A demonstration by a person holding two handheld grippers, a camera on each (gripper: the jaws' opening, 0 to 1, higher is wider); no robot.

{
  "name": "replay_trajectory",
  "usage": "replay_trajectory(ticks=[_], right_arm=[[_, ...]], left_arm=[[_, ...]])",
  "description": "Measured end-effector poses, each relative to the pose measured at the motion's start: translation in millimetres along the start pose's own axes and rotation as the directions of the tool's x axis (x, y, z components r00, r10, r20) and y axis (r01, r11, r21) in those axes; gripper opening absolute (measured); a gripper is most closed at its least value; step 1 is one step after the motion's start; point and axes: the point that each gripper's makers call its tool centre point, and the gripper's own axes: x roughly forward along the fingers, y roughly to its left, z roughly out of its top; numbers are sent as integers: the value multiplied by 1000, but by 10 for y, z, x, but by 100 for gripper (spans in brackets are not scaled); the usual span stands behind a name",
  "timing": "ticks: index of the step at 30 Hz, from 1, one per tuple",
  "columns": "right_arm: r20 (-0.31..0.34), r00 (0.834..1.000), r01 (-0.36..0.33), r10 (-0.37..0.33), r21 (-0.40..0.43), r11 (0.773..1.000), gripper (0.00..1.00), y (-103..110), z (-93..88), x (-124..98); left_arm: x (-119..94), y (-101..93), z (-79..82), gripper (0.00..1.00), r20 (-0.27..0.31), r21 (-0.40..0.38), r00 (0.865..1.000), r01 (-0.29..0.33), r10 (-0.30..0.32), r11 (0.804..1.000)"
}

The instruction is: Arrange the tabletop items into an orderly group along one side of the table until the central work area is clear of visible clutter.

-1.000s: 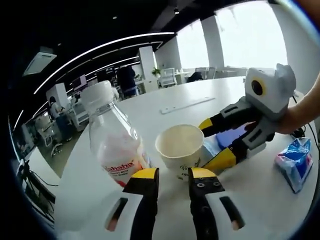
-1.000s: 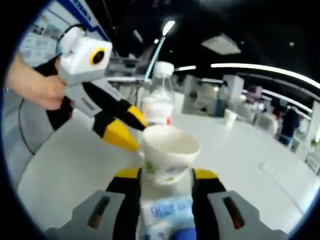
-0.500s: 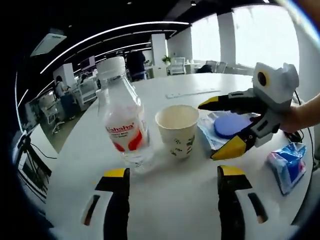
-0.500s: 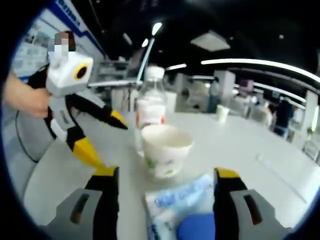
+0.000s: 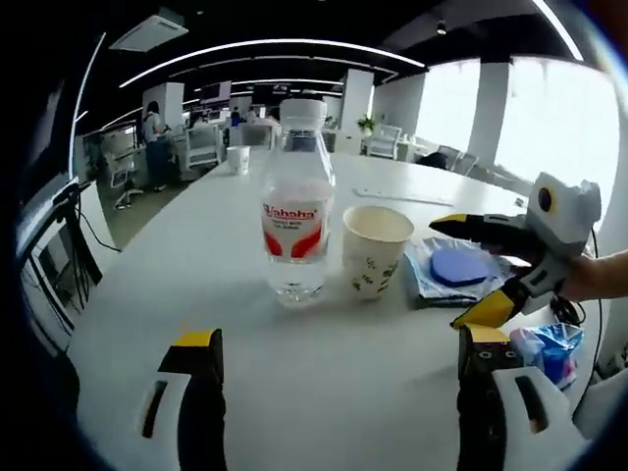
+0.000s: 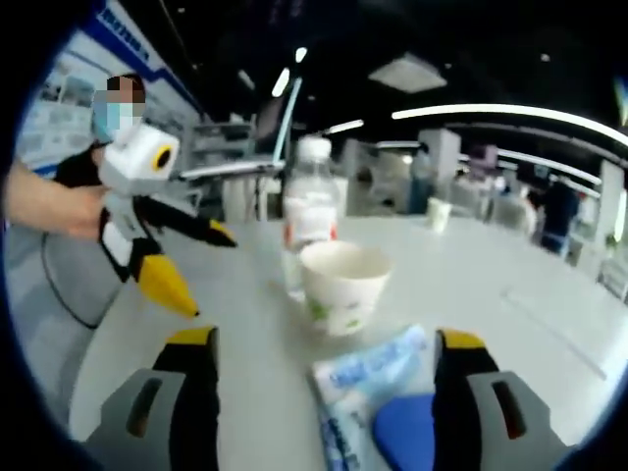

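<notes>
A clear water bottle [image 5: 294, 226] with a red label and white cap stands upright on the white table. A paper cup [image 5: 375, 250] stands just right of it. Beside the cup lies a clear packet [image 5: 429, 287] holding a blue disc. My left gripper [image 5: 339, 339] is open wide, short of the bottle and cup, with nothing between its jaws. My right gripper [image 5: 453, 273] reaches in from the right, open over the packet. In the right gripper view, my right gripper [image 6: 326, 340] straddles the packet [image 6: 368, 378], with the cup [image 6: 343, 285] and bottle [image 6: 309, 231] beyond and the left gripper [image 6: 203, 270] open at left.
A blue tissue pack [image 5: 549, 348] lies near the table edge at right, by a black cable. A second small cup [image 5: 238, 157] stands far across the table, and a flat strip [image 5: 392, 196] lies behind the group. A person holds the grippers; office desks lie beyond.
Both grippers have opened wide and drawn back from the cup and bottle. The bottle, cup and packet stay grouped together.
</notes>
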Motion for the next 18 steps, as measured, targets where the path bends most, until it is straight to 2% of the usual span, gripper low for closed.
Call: replay_trajectory(ticks=[4,10,14,18], right_arm=[[-11,1000,-16,16,-22,1000,89,61,6,-49],[-9,1000,9,-9,2,1000,89,12,31,-225],[-7,999,38,-38,-1,999,88,-33,33,-447],[-6,998,64,-64,12,998,88,-71,-14,-672]], left_arm=[[-44,-1,135,99,44,7,999,2,-2,1000],[-119,-91,227,99,69,21,998,6,-7,1000],[-209,-341,279,99,88,37,996,15,-18,999],[-200,-456,243,99,86,38,996,30,-34,999]])
